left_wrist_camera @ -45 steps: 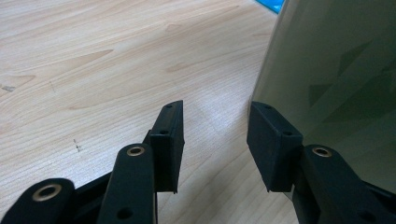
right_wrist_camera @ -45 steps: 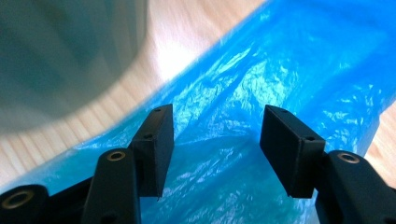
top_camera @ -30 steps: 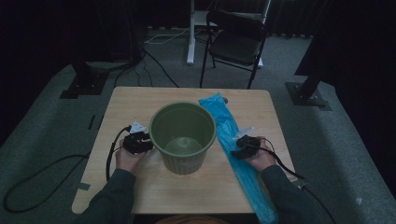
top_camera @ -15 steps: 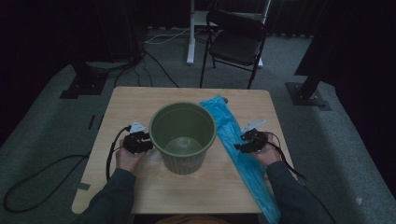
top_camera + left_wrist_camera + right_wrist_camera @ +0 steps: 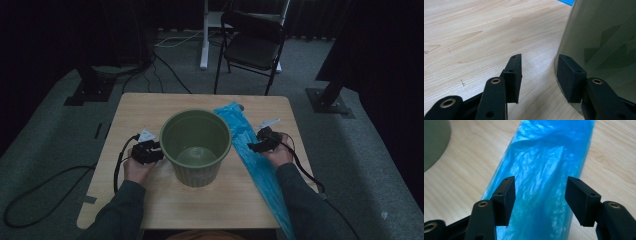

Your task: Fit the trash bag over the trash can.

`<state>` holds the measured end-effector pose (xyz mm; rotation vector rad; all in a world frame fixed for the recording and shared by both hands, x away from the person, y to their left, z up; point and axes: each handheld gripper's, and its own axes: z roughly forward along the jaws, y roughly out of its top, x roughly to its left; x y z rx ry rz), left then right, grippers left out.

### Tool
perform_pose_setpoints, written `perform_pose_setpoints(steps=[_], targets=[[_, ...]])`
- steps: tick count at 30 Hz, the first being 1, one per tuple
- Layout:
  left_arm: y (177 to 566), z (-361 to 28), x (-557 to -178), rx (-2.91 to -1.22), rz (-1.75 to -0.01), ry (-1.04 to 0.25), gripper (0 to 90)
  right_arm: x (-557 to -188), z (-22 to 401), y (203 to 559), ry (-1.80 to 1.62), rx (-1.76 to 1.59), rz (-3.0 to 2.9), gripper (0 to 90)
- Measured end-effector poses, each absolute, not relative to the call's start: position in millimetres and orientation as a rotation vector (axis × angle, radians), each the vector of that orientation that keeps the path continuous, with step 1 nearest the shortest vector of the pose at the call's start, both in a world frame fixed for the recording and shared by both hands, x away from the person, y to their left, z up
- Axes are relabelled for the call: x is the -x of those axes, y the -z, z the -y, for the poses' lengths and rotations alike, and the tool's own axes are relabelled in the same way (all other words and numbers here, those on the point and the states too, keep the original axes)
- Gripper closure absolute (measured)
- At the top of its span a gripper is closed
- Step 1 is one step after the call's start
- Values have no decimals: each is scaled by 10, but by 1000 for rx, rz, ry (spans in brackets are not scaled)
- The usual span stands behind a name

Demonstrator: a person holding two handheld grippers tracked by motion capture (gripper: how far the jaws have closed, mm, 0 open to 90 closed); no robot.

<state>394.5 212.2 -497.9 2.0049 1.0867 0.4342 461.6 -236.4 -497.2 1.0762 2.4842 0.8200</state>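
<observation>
A ribbed green plastic bin (image 5: 196,147) sits mid-tabletop (image 5: 140,107), pale wood grain. The crinkly blue bag (image 5: 255,160) lies flat alongside it. The right gripper (image 5: 539,195) has just been spreading its fingers above the bag, nothing clamped. The left gripper (image 5: 537,75) has its fingers apart, one beside the bin's smooth wall.

1. High view: fixed above my side of the desk (image 5: 150,107), facing forward and down; whole desktop, floor and chair (image 5: 252,45) beyond.
2. Left gripper view: rides my left gripper (image 5: 537,75), very near, low over the wood, facing the green bucket (image 5: 604,45) wall.
3. Right gripper view: rides my right gripper (image 5: 539,200), close above the blue bag (image 5: 546,170), looking along it.
4. Shared: bucket, bag and desktop show in all three.
</observation>
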Motion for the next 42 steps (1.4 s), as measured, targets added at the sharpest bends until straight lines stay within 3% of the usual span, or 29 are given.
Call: perform_pose_setpoints(steps=[10, 30, 36, 39, 42], targets=[[4977, -2149, -3941, -1998, -1094, -442, 550, -4843, 2308, 5003, -778, -1149, -2448, 339], [4976, -2135, -3931, -2001, -1081, -449, 544, -4992, 2160, 5243, -708, -1231, -2483, 346], [4979, -2135, -3937, -2001, -1091, -441, 535, -4979, 2158, 5235, -738, -1244, -2505, 461], [4978, -2141, -3938, -1998, -1098, -441, 535, -4971, 2153, 5223, -741, -1223, -2520, 581], [4977, -2143, -3939, -1996, -1099, -440, 535, -4973, 2149, 5216, -736, -1225, -2523, 632]])
